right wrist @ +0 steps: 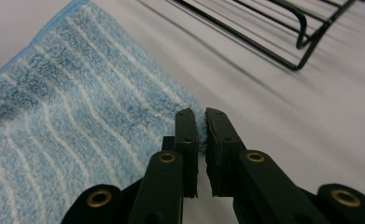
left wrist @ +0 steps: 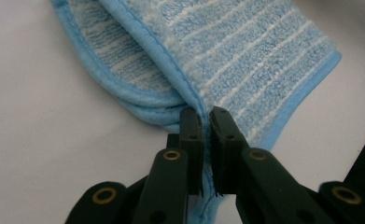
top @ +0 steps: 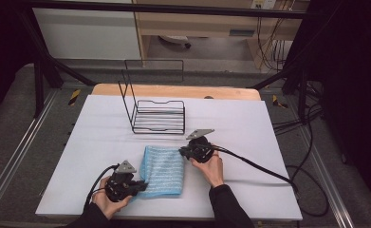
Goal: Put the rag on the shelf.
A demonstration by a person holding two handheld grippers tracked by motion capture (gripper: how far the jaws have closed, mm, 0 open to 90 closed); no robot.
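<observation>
The table (top: 102, 142), covered in white, carries a black wire rack (top: 157, 116) beyond both hand-held grippers and a folded blue striped towel (top: 163, 170) between them. The high view gives this layout; it does not resolve the jaws. The left gripper view shows the left hand-held gripper (left wrist: 206, 122) with its jaws closed to a narrow slit on the towel's (left wrist: 245, 60) piped hem, stacked layers curling just ahead. The right gripper view shows the right hand-held gripper (right wrist: 200, 122) pinching the fluffy towel (right wrist: 68, 140) edge likewise, with the rack's (right wrist: 306, 42) lower rails ahead and to its right.
</observation>
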